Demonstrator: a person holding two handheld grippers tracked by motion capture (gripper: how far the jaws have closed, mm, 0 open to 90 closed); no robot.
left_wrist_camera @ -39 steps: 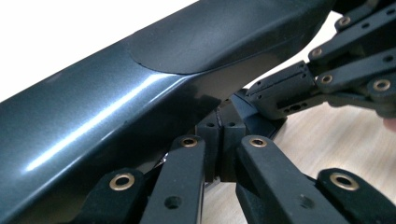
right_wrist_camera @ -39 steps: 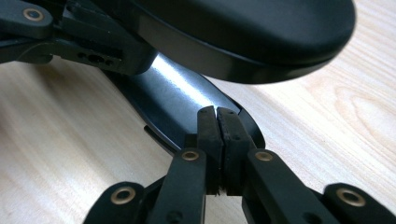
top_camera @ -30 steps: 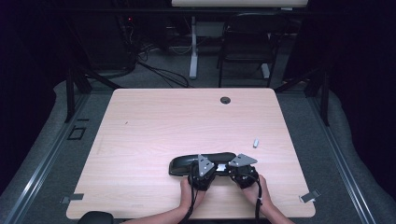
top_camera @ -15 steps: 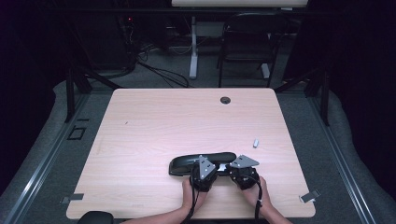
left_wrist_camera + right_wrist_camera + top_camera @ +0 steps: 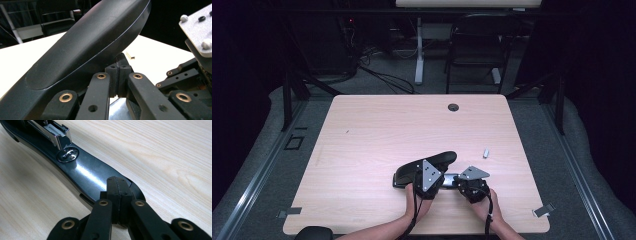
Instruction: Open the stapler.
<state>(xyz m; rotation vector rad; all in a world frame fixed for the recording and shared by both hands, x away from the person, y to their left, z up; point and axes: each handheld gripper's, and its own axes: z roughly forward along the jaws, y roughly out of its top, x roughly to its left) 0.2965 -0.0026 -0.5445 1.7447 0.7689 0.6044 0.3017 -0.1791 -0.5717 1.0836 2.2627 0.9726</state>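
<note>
You sit at a pale wood table (image 5: 377, 135) in a dark room, with grey carpet around it, a black chair (image 5: 475, 45) and a white desk leg (image 5: 418, 55) beyond the far edge. A round grommet (image 5: 453, 107) sits near the far edge, and a small metal piece (image 5: 485, 152) lies right of centre. A black stapler (image 5: 412, 169), its top arm lifted open, rests on the table's near middle. Your left gripper (image 5: 117, 75) sits under that raised arm, jaws pressed together. Your right gripper (image 5: 117, 195) lies over the tip of the stapler's base, jaws also clenched together.
</note>
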